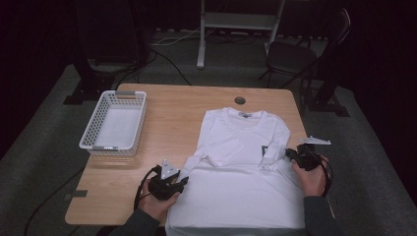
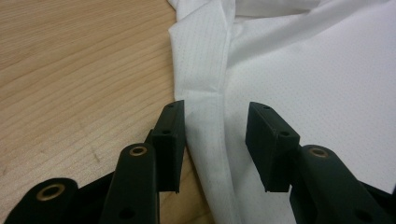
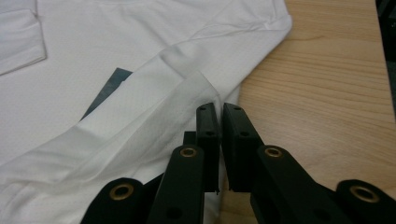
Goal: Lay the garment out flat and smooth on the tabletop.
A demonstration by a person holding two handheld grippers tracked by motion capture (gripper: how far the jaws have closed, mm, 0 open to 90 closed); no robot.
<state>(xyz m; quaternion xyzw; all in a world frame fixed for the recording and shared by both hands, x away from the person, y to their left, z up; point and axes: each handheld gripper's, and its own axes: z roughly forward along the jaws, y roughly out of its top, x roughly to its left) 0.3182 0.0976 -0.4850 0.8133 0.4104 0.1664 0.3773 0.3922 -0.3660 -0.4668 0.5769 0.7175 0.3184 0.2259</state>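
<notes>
A white long-sleeved shirt (image 1: 236, 191) lies flat on the wooden table (image 1: 172, 113), collar away from me, both sleeves folded in across the chest. My left gripper (image 1: 184, 181) is at the shirt's left edge. In the left gripper view its jaws (image 2: 215, 135) stand open, with the hem fold of the shirt (image 2: 303, 70) between them and untouched. My right gripper (image 1: 290, 153) is at the shirt's right edge beside the folded sleeve (image 3: 140, 107). Its jaws (image 3: 220, 121) are shut with only a thin slit left. Cloth lies against the left jaw, and I see none in the slit.
A white slatted basket (image 1: 93, 129) stands on the table's left side. A round cable hole (image 1: 240, 100) sits near the far edge. A dark patch (image 3: 109, 86) shows on the shirt by the right sleeve. Behind the table are a chair (image 1: 295, 54) and a stand.
</notes>
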